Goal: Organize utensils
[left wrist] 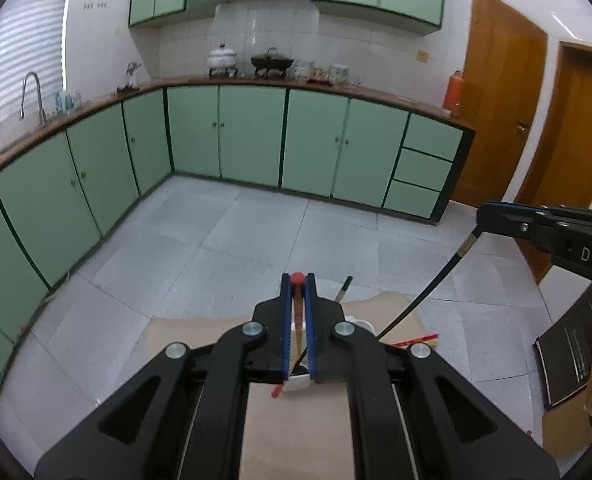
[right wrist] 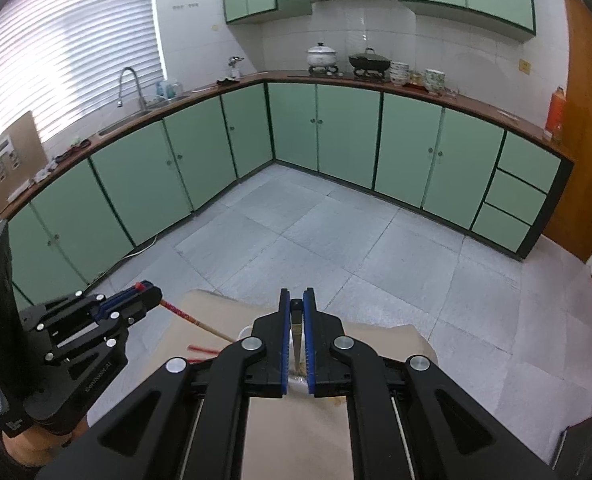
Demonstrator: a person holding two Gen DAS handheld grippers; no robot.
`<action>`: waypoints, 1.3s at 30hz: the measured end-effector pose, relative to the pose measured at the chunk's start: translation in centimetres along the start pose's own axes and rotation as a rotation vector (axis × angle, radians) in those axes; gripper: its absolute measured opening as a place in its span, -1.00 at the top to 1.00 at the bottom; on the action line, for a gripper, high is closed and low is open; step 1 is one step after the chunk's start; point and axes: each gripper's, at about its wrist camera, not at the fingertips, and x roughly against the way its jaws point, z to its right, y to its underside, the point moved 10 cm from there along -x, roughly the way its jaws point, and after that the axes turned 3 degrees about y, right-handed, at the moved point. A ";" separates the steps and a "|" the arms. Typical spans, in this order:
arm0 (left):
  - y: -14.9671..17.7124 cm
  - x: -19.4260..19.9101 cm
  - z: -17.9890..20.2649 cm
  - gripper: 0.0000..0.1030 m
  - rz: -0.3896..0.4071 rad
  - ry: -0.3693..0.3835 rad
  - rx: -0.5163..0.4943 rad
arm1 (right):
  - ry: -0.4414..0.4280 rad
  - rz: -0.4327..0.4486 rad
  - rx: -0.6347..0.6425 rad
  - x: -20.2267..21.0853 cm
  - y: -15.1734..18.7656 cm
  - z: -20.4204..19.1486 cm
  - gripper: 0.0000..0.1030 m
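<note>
In the left wrist view my left gripper is shut on a red-tipped chopstick that runs down into a white cup below the fingers. My right gripper is at the right, shut on a black chopstick that slants down to the same cup. In the right wrist view my right gripper pinches the black chopstick over the cup. My left gripper is at the left, holding the red chopstick. Both stand over a tan table.
Another black chopstick stands up from the cup. Loose red chopsticks lie on the table; they also show in the right wrist view. A black notebook lies at the right. Green cabinets line the far walls.
</note>
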 end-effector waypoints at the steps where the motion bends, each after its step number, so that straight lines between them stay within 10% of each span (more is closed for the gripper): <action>1: 0.3 -1.1 -0.4 0.91 -0.015 0.004 0.011 | 0.004 -0.008 -0.002 -1.0 0.2 0.3 0.88; 14: 5.2 -8.4 -3.1 0.89 -0.141 0.007 0.050 | -0.012 -0.136 -0.035 -9.9 5.0 1.5 0.87; 16: 5.6 -8.5 -3.4 0.82 -0.153 0.008 0.064 | -0.013 -0.149 -0.041 -10.1 5.8 1.6 0.62; 18: 5.6 -8.2 -3.6 0.37 -0.152 0.008 0.070 | 0.002 -0.139 -0.035 -9.9 5.7 1.9 0.49; 27: 4.7 -3.2 -4.9 -0.43 -0.079 0.002 0.121 | -0.010 -0.096 -0.066 -6.5 5.6 2.9 0.48; 30: 6.2 -0.8 -5.7 -0.67 -0.070 0.003 0.147 | -0.026 -0.059 -0.079 -4.2 6.3 2.9 0.29; 37: 13.5 6.4 -7.5 -0.84 -0.035 -0.112 0.083 | -0.020 0.098 -0.168 4.0 13.5 3.7 -0.87; 39: 16.1 9.6 -7.8 -0.87 0.012 -0.124 0.108 | 0.029 0.171 -0.134 6.7 16.3 3.1 -0.89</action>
